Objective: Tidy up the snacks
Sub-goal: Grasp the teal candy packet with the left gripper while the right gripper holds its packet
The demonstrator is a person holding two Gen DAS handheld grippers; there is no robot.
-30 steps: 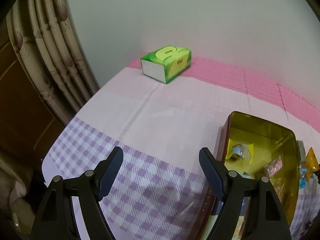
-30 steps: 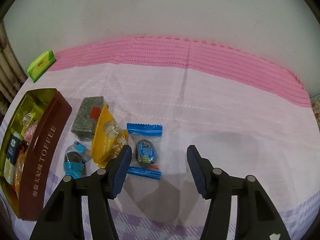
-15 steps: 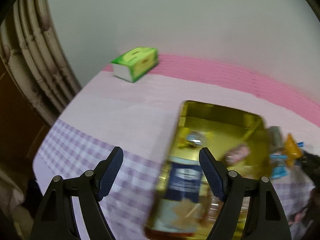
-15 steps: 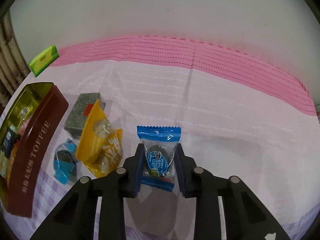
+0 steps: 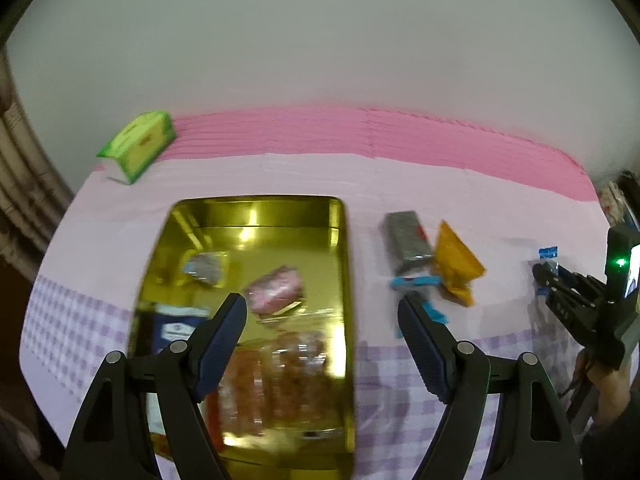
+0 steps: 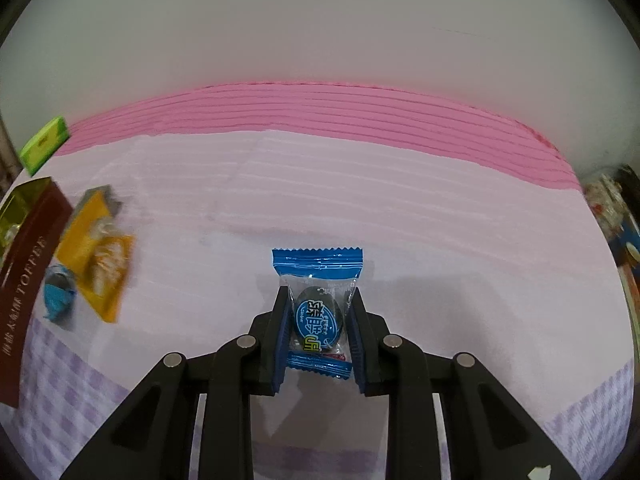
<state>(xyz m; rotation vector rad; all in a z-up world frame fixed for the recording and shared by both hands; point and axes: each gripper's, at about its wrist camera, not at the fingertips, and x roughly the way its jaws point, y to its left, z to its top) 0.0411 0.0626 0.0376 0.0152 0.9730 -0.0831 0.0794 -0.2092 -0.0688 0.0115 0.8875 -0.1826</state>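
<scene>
Your right gripper closed within the last second; its jaws now pinched the blue-wrapped candy, well right of the toffee tin and seemingly off the table. Pick done, tin next. Clear wrapper, blue crimped ends, dark oval sweet. Your left gripper swung over the tin, jaws spread, empty.

Each hand-held gripper has black angular arms, silver pivot screws and blue ribbed pads.

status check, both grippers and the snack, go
Right gripper shut on blue-wrapped candy. Left gripper open, empty, above gold tin. Orange packet lies between candy and tin.
</scene>
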